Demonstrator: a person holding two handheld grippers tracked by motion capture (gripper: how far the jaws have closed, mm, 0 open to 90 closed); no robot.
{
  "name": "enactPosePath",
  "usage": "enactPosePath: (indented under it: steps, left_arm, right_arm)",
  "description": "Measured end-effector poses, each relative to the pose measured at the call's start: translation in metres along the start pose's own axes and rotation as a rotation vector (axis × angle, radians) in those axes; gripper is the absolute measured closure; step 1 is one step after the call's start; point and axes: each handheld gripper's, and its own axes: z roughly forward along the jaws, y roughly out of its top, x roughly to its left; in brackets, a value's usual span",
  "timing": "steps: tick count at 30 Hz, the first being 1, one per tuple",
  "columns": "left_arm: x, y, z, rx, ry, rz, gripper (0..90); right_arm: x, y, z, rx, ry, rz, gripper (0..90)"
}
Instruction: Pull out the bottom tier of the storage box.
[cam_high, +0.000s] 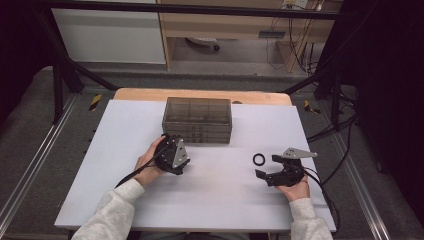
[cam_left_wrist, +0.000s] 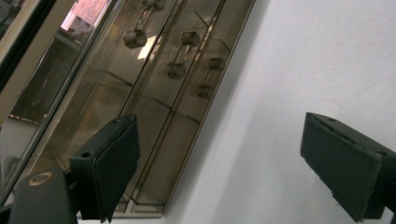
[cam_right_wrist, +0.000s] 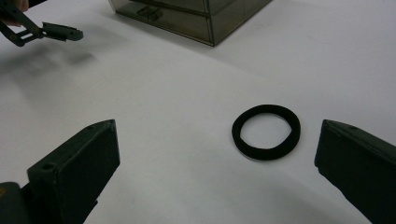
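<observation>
Your right gripper (cam_right_wrist: 215, 172) has its fingers spread, empty, black ring (cam_right_wrist: 266, 131) just ahead; left gripper (cam_high: 172, 155), fingers apart too, probably eyes the drawer box (cam_high: 197, 120).

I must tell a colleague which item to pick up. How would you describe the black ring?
Start at the white table and find the smoky drawer box at its far side. The black ring lies flat to the right, nearer the person, just before the right hand-held gripper. It is small, round, hollow.

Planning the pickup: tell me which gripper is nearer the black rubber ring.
Right. The right gripper sits just beside the black rubber ring, jaws open; the left gripper is farther left, by the smoky plastic drawer box.
</observation>
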Motion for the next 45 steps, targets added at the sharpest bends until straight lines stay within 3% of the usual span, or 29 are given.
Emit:
enactPosePath:
  steps: [6, 7, 13, 14, 17, 21, 28, 42, 45]
  left_arm:
    - [-0.003, 0.003, 0.008, 0.009, 0.021, 0.044, 15.7]
    - [-0.005, 0.003, 0.011, 0.017, 0.031, 0.074, 16.4]
    - [-0.008, 0.003, 0.016, 0.029, 0.047, 0.11, 19.2]
    - [-0.009, 0.004, 0.017, 0.031, 0.063, 0.135, 21.0]
    - [-0.011, 0.005, 0.018, 0.029, 0.078, 0.149, 24.0]
    - [-0.014, 0.006, 0.021, 0.041, 0.094, 0.202, 27.4]
    - [-0.019, 0.005, 0.029, 0.036, 0.109, 0.225, 32.4]
    - [-0.028, 0.006, 0.041, 0.04, 0.19, 0.31, 46.7]
    - [-0.029, 0.006, 0.044, 0.032, 0.198, 0.308, 47.6]
  right_arm:
    - [0.0, 0.0, 0.0, 0.0, 0.0, -0.001, 0.4]
    - [0.0, 0.0, 0.0, -0.001, -0.001, -0.001, 0.4]
    - [0.0, 0.0, 0.0, 0.0, 0.0, -0.001, 0.4]
    - [0.0, 0.0, 0.0, 0.0, 0.0, -0.001, 0.4]
    - [0.0, 0.0, 0.0, -0.001, 0.0, -0.001, 0.5]
    - [0.0, 0.0, 0.0, -0.001, 0.0, -0.001, 0.4]
    - [0.0, 0.0, 0.0, -0.001, 0.0, -0.001, 0.4]
    - [0.0, 0.0, 0.0, -0.001, 0.0, -0.001, 0.4]
    - [0.0, 0.0, 0.0, 0.0, 0.001, -0.001, 0.4]
